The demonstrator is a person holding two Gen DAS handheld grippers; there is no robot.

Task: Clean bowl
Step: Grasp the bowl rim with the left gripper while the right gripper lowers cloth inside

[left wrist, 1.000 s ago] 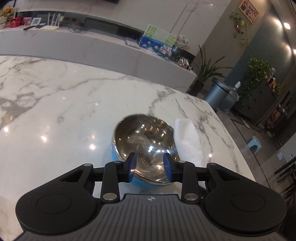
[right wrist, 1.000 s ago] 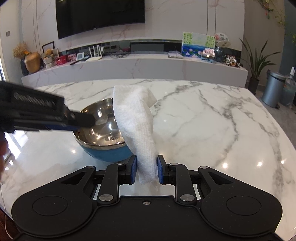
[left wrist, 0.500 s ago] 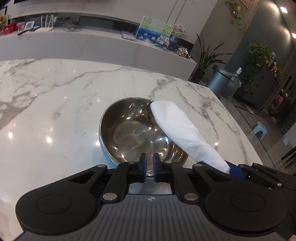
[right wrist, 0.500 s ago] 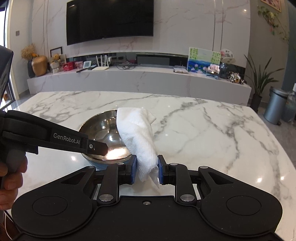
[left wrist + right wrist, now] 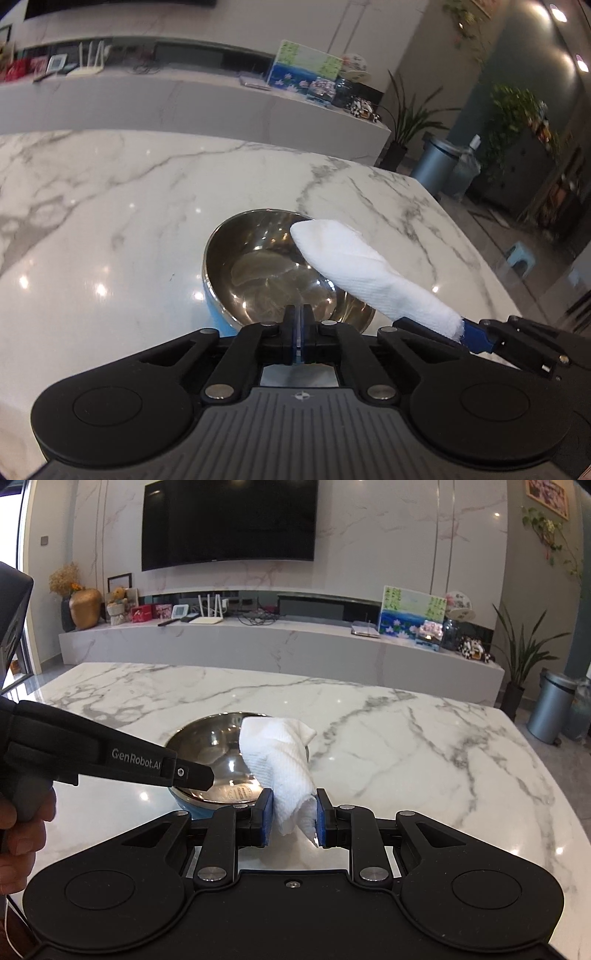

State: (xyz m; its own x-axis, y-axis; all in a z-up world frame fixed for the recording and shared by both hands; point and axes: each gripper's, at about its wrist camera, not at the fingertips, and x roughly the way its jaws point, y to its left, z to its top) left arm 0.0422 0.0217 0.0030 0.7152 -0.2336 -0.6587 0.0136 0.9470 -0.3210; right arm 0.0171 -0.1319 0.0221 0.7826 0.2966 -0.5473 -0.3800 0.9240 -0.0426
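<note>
A steel bowl with a blue outside (image 5: 266, 273) (image 5: 218, 753) sits on the white marble table (image 5: 110, 221). My left gripper (image 5: 299, 332) is shut on the bowl's near rim. My right gripper (image 5: 294, 821) is shut on a rolled white cloth (image 5: 277, 768), which also shows in the left wrist view (image 5: 354, 273). The cloth's free end hangs over the bowl's right side, above the inside. In the left wrist view the right gripper (image 5: 469, 334) comes in from the right. In the right wrist view the left gripper (image 5: 199, 775) reaches in from the left.
The marble table (image 5: 424, 768) ends at a curved edge on the right (image 5: 491, 280). Beyond it stand a grey bin (image 5: 554, 709), a potted plant (image 5: 517, 664) and a long marble shelf (image 5: 258, 642) with small items under a wall TV (image 5: 229, 520).
My left gripper has closed from open onto the bowl's near rim. My right gripper has lifted and swung the cloth from beside the bowl to over its right side.
</note>
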